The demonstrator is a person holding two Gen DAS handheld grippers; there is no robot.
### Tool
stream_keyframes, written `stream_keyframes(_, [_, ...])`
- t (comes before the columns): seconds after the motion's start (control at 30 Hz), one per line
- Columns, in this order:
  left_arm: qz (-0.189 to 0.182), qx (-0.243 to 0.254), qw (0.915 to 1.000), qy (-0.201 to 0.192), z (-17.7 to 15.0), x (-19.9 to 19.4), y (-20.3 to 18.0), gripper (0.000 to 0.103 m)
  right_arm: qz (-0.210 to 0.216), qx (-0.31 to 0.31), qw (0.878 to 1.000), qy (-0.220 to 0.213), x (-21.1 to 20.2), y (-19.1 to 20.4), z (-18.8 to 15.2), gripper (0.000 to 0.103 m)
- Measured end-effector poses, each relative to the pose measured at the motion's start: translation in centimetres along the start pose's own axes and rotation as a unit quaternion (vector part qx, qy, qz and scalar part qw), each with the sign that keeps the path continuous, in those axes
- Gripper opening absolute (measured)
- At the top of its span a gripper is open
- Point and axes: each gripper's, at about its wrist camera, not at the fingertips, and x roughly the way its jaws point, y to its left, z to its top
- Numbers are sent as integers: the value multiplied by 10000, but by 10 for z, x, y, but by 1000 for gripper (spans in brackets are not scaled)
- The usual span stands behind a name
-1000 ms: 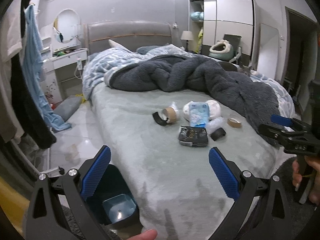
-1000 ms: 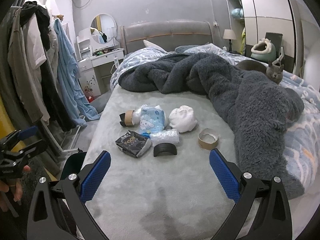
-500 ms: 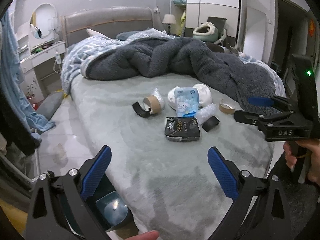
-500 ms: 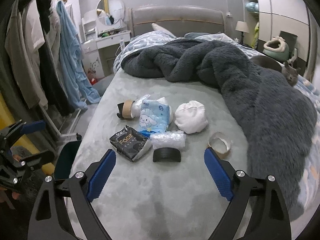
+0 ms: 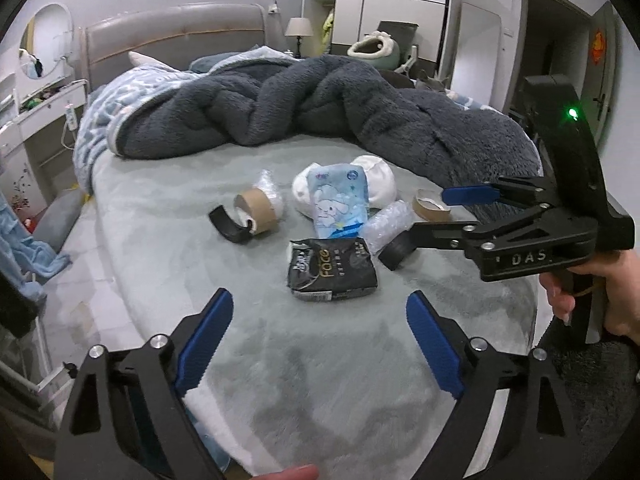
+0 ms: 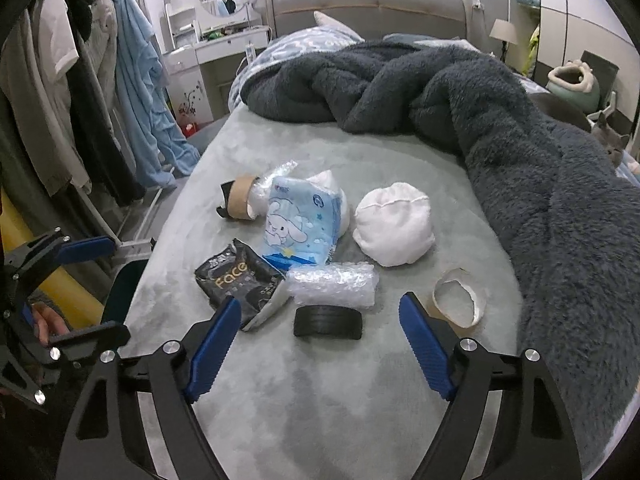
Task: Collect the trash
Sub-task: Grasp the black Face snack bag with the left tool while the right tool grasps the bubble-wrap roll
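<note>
Trash lies in a cluster on the grey bed point(image 5: 304, 364): a black "Face" packet point(image 5: 332, 268) point(image 6: 236, 280), a blue cartoon tissue pack point(image 5: 340, 200) point(image 6: 300, 224), a bubble-wrap roll point(image 6: 334, 284), a curved black piece point(image 6: 328, 322), a white wad point(image 6: 394, 230), a torn cardboard ring point(image 6: 458, 302) and a cardboard tape core point(image 5: 256, 210). My left gripper point(image 5: 320, 340) is open and empty, just short of the black packet. My right gripper point(image 6: 320, 340) is open and empty, with the curved black piece between its fingers' line. It also shows in the left wrist view point(image 5: 444, 210).
A dark fluffy blanket point(image 6: 500, 120) is heaped over the far and right side of the bed. Clothes hang on a rack point(image 6: 80, 80) at the left. A grey cat point(image 6: 610, 142) sits at the right. A bedside dresser point(image 6: 216, 52) stands by the headboard.
Both grippers have moved in over the bed toward the trash cluster, which now looks larger. The bin at the left view's lower edge has dropped out of sight. Both stay open.
</note>
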Motion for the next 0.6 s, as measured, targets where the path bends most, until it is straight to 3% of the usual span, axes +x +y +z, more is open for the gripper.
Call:
stream_keyframes(0.47, [-313,-92,9991,265,3,52,2,90,114,156,9987,476,38,-13,15,75])
stream_keyframes(0.6, [-326,-71,9989,333,4,63,-2,92,53,221,9980,598,46,-15,16,67])
